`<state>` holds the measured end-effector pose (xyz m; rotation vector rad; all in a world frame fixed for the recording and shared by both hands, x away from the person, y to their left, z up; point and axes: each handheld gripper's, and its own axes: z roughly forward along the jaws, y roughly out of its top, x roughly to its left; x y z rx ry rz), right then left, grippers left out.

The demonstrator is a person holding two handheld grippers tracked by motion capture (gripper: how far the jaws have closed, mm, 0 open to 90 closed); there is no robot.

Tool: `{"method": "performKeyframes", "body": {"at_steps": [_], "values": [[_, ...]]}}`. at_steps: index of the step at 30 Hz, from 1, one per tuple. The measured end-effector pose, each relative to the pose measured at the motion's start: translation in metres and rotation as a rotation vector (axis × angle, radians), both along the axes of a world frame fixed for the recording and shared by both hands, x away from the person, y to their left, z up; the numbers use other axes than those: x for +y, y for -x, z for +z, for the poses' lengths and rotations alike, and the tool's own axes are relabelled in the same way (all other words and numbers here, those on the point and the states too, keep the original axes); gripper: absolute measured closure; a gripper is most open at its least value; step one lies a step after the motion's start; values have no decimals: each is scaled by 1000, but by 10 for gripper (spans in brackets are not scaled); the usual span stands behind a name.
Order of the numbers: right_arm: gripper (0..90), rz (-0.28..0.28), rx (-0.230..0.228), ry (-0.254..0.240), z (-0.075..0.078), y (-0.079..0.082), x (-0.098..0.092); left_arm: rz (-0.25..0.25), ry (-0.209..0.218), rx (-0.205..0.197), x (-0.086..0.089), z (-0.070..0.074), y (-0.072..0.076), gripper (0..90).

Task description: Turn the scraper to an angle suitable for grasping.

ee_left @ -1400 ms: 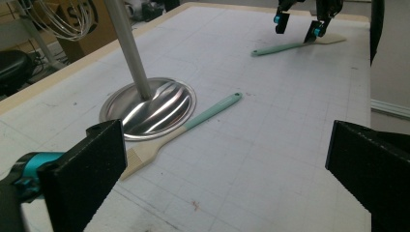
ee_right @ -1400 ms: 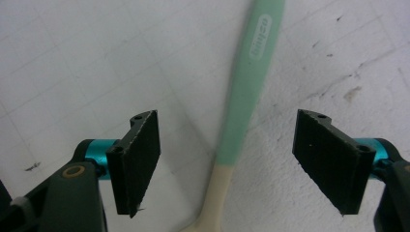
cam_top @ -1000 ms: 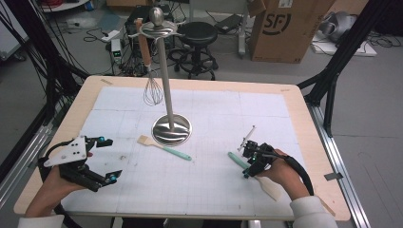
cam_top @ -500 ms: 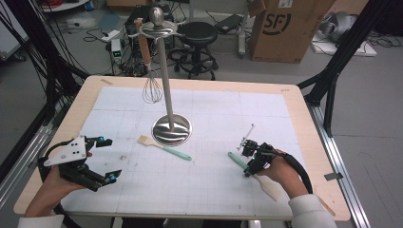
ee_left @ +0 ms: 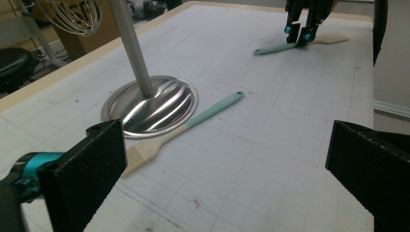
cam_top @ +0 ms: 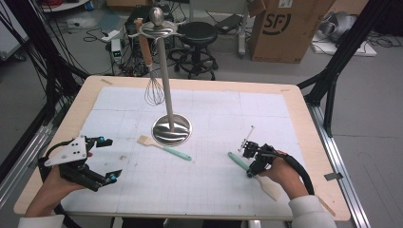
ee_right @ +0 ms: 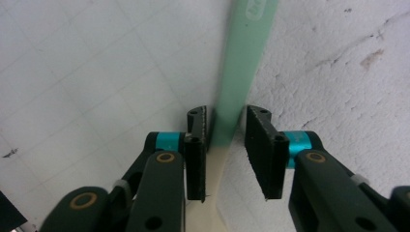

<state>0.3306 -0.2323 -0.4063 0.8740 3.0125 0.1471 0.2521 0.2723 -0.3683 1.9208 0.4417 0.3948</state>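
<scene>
table [cam_top: 304, 109]: wooden edge, white gridded mat [cam_top: 214, 118] covers most of the top
cardboard box [cam_top: 285, 28]: on the floor beyond the table, "SF" printed in an oval on its side
stand [cam_top: 164, 80]: steel pole on a round base, near mat centre; holds a whisk [cam_top: 153, 90] that hangs by its wooden handle from the top ring
left gripper [cam_top: 107, 159]: near-left corner of the mat, jaws spread wide, nothing between them, grey three-cornered plate on top
right gripper [cam_top: 250, 164]: near-right part of the mat, tipped down onto the spatula; jaws have just been closing, now narrow, straddling the handle; left pad touches it, small gap at the right pad
spatula [cam_top: 237, 160]: mint handle, cream blade, flat on the mat, blade toward the near-right edge under the hand; embossed writing near the handle's end, unreadable
brush [cam_top: 164, 147]: mint handle, pale bristles, flat on the mat just in front of the stand base, well apart from both grippers
</scene>
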Motion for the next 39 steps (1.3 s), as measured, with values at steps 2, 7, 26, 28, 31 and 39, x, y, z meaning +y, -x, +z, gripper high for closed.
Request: {"method": "performKeyframes", "body": {"at_steps": [2, 7, 26, 28, 31, 39], "values": [[738, -4, 1, 13, 0, 0, 3, 0, 0, 0, 0, 0, 0, 16], [804, 7, 11, 52, -1, -1, 9, -3, 1, -3, 0, 0, 1, 16], [809, 81, -112, -147, 25, 6, 8, 11, -7, 14, 1, -4, -2, 17], [809, 90, -117, -186, 29, 8, 7, 12, -9, 14, 1, -4, -2, 17], [810, 98, -144, -249, 36, 11, 6, 13, -11, 13, 1, -4, -1, 16], [810, 105, -195, -436, 53, 17, 2, 14, -14, 18, 1, -6, -2, 16]]}}
